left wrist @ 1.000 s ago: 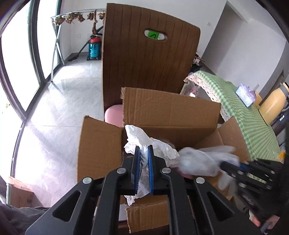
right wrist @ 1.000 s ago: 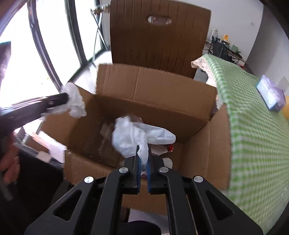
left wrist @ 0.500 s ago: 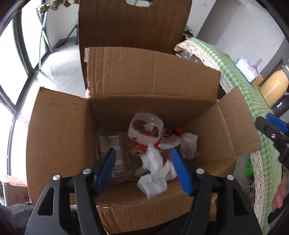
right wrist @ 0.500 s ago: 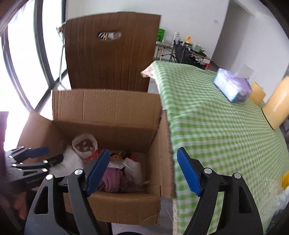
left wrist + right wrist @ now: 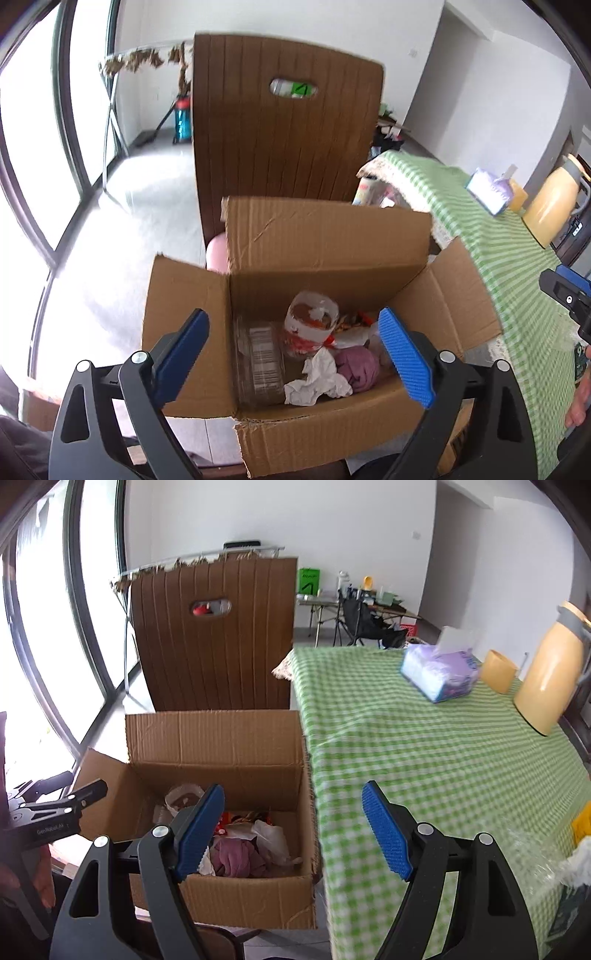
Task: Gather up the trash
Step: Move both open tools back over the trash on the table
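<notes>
An open cardboard box stands beside the table and holds trash: a crumpled white tissue, a clear plastic cup, a clear plastic container, a purple wad and a white plastic bag. My left gripper is open and empty above the box. My right gripper is open and empty over the box's right edge and the table edge. More clear plastic lies at the table's near right.
A brown chair back stands behind the box. The green checked table carries a purple tissue pack, a yellow cup and a yellow jug. Windows are on the left.
Both grippers let go of their trash into the box and opened. Since then both have pulled back and up; the right one has swung toward the table.
</notes>
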Demonstrator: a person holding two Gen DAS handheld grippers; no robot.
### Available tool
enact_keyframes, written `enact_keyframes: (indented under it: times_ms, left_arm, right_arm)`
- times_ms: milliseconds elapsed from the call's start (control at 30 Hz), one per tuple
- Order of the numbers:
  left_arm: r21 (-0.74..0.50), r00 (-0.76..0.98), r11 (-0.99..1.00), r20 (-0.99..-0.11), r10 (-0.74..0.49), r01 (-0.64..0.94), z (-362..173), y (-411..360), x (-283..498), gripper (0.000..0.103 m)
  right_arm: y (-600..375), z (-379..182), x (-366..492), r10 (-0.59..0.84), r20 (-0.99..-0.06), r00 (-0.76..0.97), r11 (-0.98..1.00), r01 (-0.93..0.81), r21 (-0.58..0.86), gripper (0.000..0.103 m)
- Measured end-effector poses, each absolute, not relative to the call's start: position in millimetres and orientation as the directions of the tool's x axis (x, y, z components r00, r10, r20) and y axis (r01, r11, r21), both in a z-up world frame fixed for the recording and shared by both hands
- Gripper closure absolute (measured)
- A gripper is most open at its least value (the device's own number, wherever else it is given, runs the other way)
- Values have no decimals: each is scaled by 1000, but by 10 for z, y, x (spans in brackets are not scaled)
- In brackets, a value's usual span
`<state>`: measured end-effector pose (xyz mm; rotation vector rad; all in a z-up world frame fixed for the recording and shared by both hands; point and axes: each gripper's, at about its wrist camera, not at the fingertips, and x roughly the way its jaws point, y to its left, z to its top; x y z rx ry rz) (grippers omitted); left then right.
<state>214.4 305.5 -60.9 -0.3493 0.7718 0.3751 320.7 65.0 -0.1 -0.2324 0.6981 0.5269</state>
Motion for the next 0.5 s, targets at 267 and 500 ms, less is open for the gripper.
enact_keyframes:
  times_ms: [267,500]
  left_arm:
    - [-154,750,916,-631,197,-371,-231,2644,2012,8]
    - [-123,796,953,-584,157,-278,-80,2174,1981,8]
  right_arm:
    - [-95,165,3064,315,-621,718,915,-402,-1,25]
    - [-839,155,2896,225,-613,758,963,-267,24,25]
